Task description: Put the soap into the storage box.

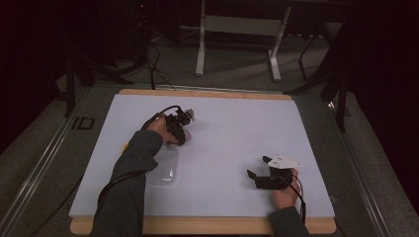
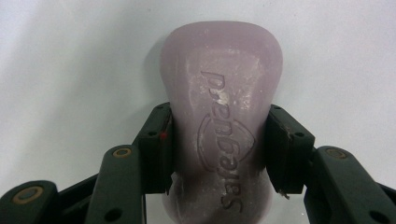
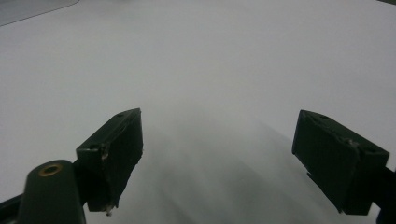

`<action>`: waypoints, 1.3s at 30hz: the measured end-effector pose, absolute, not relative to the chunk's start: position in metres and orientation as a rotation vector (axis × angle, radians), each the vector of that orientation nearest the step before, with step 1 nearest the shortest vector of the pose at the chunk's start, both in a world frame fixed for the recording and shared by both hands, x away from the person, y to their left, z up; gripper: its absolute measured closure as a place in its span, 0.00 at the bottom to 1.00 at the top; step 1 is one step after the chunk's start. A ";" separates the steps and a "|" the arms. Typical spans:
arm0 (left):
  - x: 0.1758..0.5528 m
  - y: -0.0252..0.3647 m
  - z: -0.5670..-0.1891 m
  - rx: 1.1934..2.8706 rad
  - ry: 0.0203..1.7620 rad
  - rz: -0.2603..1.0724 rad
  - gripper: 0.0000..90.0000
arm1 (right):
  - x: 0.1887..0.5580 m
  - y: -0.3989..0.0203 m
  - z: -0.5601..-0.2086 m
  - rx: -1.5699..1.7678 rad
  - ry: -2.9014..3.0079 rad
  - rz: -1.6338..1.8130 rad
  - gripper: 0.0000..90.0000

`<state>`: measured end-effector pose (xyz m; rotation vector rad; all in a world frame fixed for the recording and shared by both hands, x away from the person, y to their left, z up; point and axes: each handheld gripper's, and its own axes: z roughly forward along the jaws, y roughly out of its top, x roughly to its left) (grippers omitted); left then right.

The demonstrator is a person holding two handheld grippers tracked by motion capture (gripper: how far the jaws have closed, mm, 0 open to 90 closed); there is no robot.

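A pale purple soap bar (image 2: 222, 70) with an embossed brand name lies on the white sheet, and my left gripper (image 2: 219, 149) is shut on its narrow waist, one pad pressed against each side. In the high view the left gripper (image 1: 180, 137) points down at the sheet left of centre, with the soap hidden under it. My right gripper (image 1: 258, 166) rests near the front right of the table, open, its jaws pointing left. In the right gripper view, the right gripper (image 3: 219, 154) has bare white sheet between its jaws.
A clear plastic container (image 1: 163, 172) lies on the white sheet (image 1: 237, 128) just in front of the left gripper, beside the left sleeve. A small yellowish thing (image 1: 125, 146) peeks out left of that sleeve. A wooden table edge (image 1: 207, 225) frames the sheet.
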<state>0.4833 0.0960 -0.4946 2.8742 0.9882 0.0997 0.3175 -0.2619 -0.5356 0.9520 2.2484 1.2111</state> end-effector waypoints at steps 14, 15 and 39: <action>0.479 0.096 -0.477 2.863 0.966 0.120 0.55 | 0.317 -0.262 -0.536 0.954 2.247 1.211 0.18; 0.479 0.097 -0.476 2.859 0.968 0.123 0.55 | 0.317 -0.262 -0.536 0.953 2.247 1.211 0.18; 0.463 0.111 -0.452 2.817 0.995 0.164 0.55 | 0.317 -0.262 -0.535 0.956 2.245 1.211 0.18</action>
